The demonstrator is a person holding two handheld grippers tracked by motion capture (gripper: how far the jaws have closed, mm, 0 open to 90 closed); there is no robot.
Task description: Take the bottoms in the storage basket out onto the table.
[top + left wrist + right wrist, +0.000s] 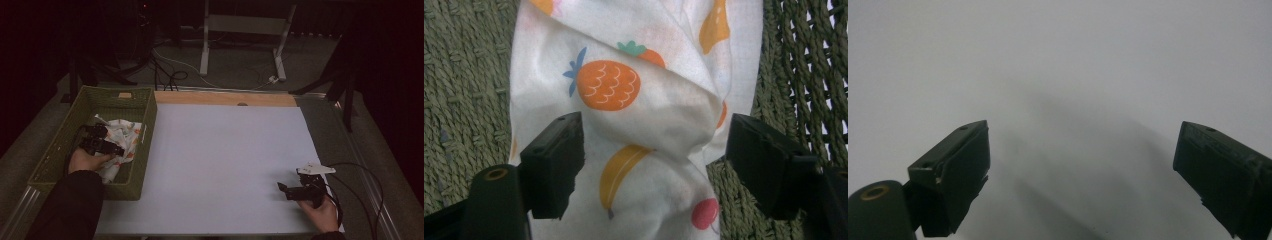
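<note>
Lying crumpled inside the green woven basket (60, 155) at the left of the table is a white cloth (644, 105) printed with fruit; the left gripper (654, 160) is held in the basket over the cloth, its jaws spread wide to either side of a fold, with nothing pinched between them; whether the jaws touch the fabric cannot be told; the right gripper (292, 190) is held at the near right over the white sheet (225, 160), its jaws likewise wide apart and empty.
</note>
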